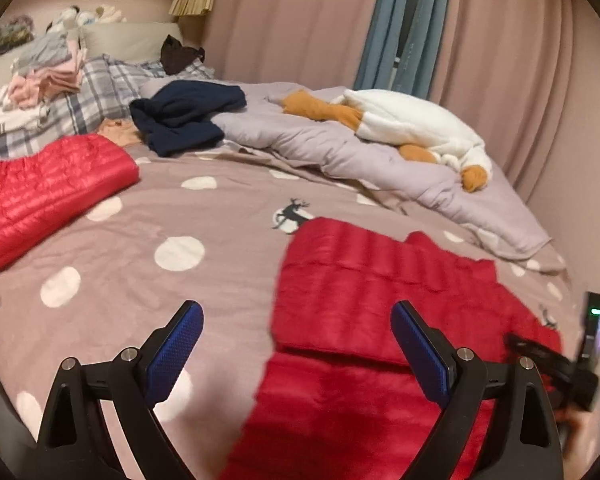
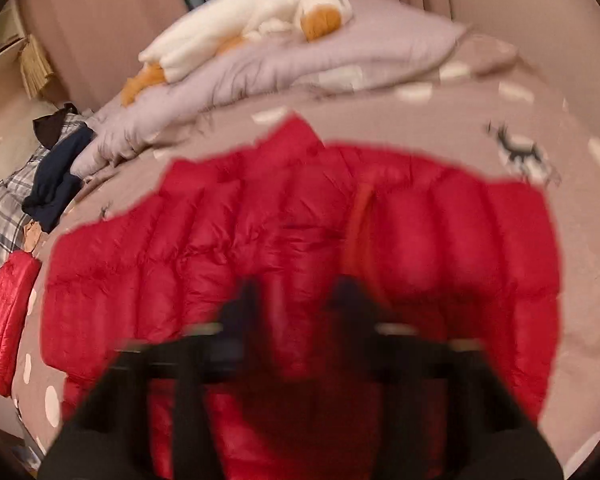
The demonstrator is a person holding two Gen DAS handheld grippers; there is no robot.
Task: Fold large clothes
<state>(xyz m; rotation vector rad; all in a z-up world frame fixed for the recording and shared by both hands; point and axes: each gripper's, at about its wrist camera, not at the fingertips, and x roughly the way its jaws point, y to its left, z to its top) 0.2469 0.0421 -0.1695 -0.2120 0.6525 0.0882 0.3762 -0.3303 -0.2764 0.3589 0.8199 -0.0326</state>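
Blurring hides the right tool (image 2: pixel 296 292) over the red jacket (image 2: pixel 300 216), grip unclear; left tool (image 1: pixel 296 320) gapes wide.

Bed (image 1: pixel 204 216) has a dotted mauve sheet; two red puffer jackets (image 1: pixel 364 288) (image 1: pixel 40 192), navy clothes (image 1: pixel 184 116) and a lilac duvet (image 1: pixel 340 148) lie on it.

Two red down jackets (image 1: pixel 380 320) (image 1: pixel 40 192) lie on one bed (image 1: pixel 200 280), with one navy garment (image 1: pixel 184 116), one lilac duvet (image 1: pixel 340 148) and one plush goose (image 1: pixel 412 124).
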